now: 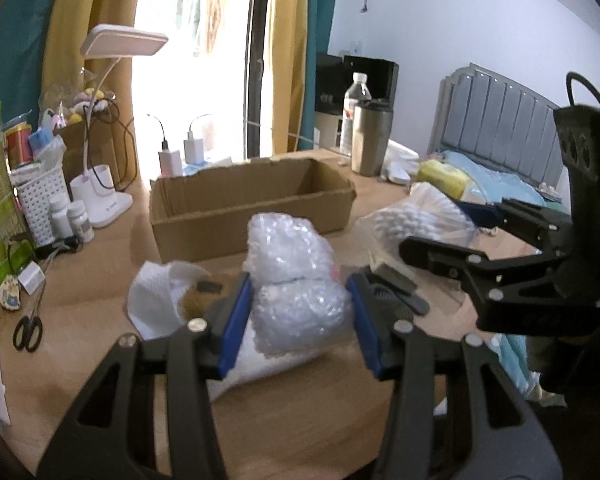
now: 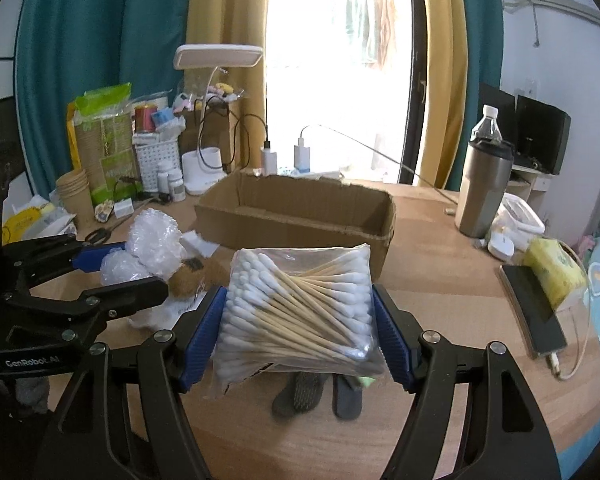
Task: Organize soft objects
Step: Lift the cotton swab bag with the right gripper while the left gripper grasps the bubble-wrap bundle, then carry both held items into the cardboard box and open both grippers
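Note:
My left gripper (image 1: 298, 312) is shut on a wad of clear bubble wrap (image 1: 296, 276), held above the wooden table (image 1: 300, 412). The same bubble wrap (image 2: 148, 248) shows at the left of the right wrist view, between the left gripper's fingers (image 2: 100, 258). My right gripper (image 2: 298, 330) is shut on a clear bag of cotton swabs (image 2: 296, 308), also lifted off the table. That bag of swabs (image 1: 416, 216) appears right of centre in the left wrist view, with the right gripper (image 1: 452, 236) around it. An open, empty cardboard box (image 2: 300, 216) stands just beyond both loads.
White tissue (image 1: 156, 300) and grey socks (image 2: 300, 392) lie on the table under the grippers. A steel tumbler (image 2: 486, 188), water bottle (image 2: 488, 124), yellow tissue pack (image 2: 552, 272) and phone (image 2: 532, 312) stand right. A lamp (image 2: 204, 172), white basket (image 2: 156, 160), pill bottles (image 2: 172, 184) and scissors (image 1: 28, 332) crowd the left.

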Tool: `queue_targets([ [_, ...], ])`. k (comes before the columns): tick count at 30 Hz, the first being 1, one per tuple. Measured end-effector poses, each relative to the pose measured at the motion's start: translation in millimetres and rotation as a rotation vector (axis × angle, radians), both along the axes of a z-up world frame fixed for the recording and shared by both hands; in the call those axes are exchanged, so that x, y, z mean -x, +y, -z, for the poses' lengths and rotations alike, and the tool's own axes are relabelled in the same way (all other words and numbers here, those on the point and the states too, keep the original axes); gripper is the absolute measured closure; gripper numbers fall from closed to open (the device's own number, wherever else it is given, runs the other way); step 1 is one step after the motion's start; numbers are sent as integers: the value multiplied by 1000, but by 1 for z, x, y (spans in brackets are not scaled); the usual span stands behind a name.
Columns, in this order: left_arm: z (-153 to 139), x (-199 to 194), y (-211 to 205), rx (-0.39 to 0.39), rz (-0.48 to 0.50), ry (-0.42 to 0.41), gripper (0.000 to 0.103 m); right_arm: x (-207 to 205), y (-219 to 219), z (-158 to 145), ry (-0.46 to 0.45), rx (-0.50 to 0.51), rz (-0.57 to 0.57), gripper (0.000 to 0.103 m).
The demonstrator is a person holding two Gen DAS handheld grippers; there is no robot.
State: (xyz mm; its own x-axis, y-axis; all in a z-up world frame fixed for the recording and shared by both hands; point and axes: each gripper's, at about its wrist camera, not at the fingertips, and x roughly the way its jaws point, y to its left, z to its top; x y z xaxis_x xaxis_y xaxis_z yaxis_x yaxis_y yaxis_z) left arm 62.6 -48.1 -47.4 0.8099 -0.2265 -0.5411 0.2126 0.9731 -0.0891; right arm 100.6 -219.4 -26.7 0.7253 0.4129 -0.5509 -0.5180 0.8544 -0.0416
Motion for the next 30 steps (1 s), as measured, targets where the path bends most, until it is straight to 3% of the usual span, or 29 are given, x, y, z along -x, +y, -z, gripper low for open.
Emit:
queue_targets([
  [30,-38,-91,16,-21,-79,-35,54,-100,7,-20,-22,-27,-28,29],
])
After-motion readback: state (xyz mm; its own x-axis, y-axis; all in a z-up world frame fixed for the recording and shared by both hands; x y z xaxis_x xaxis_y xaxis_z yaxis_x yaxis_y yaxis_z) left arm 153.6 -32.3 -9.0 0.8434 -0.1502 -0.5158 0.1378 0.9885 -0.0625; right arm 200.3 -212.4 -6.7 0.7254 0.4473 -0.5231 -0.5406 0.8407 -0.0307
